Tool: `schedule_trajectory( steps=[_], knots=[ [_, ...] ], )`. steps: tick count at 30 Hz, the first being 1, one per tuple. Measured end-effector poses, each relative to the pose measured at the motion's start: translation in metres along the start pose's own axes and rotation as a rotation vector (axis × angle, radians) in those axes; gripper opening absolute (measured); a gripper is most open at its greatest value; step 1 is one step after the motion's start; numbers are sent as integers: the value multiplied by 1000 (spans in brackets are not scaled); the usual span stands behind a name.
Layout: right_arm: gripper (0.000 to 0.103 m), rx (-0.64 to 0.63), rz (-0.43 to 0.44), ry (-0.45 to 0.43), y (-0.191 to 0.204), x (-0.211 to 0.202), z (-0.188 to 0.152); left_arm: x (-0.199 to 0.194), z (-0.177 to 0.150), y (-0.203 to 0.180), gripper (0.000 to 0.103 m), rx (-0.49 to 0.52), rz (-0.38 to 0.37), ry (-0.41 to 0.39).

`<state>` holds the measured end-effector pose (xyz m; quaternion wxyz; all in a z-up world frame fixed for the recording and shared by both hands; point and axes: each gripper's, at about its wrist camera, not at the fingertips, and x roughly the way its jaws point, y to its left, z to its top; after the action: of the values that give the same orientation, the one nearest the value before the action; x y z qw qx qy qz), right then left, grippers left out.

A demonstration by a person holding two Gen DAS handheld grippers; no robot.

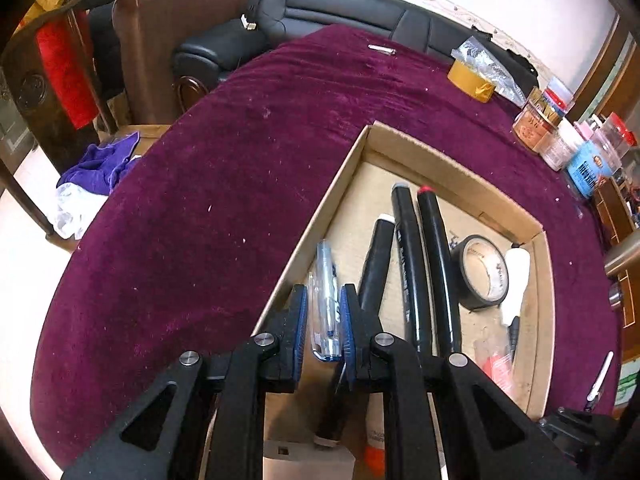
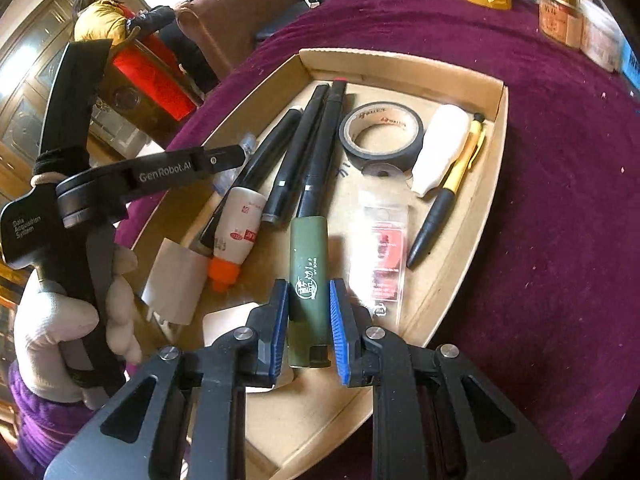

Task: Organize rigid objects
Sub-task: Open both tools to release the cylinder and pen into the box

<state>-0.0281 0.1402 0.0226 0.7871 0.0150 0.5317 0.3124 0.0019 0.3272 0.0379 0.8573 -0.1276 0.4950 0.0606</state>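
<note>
A shallow cardboard box (image 1: 452,160) lies on the maroon tablecloth (image 1: 240,160). My left gripper (image 1: 324,292) is shut on a clear pen with blue print (image 1: 325,264), low over the box's left side. In the box lie black markers (image 1: 408,248), a black tape roll (image 1: 482,270) and a white piece (image 1: 516,276). My right gripper (image 2: 308,284) is shut on a dark green stick-shaped case (image 2: 308,252) over the box's near end (image 2: 400,65). A glue bottle with an orange cap (image 2: 240,224), a yellow-black pen (image 2: 460,168) and a plastic packet (image 2: 384,252) also lie inside.
A gloved hand (image 2: 60,320) holds the left gripper's handle at the box's left. A yellow tape roll (image 1: 472,80) and several jars (image 1: 536,124) stand at the table's far right. A black sofa (image 1: 340,4) is behind the table. A person in yellow (image 2: 100,20) is far back.
</note>
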Motion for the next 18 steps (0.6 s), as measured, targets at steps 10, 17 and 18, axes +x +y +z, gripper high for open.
schedule_trajectory(
  steps=[10,17,18],
  knots=[
    [19,-1,4,-11,0,-4,-2,-51,-15,0,45,-12,-73,-135],
    [20,-39,-5,-88,5,-34,-15,-92,-38,3,49,-37,-98,-225],
    [23,-50,-11,-106,7,-41,-18,-98,-43,3,51,-38,-95,-241]
  ],
)
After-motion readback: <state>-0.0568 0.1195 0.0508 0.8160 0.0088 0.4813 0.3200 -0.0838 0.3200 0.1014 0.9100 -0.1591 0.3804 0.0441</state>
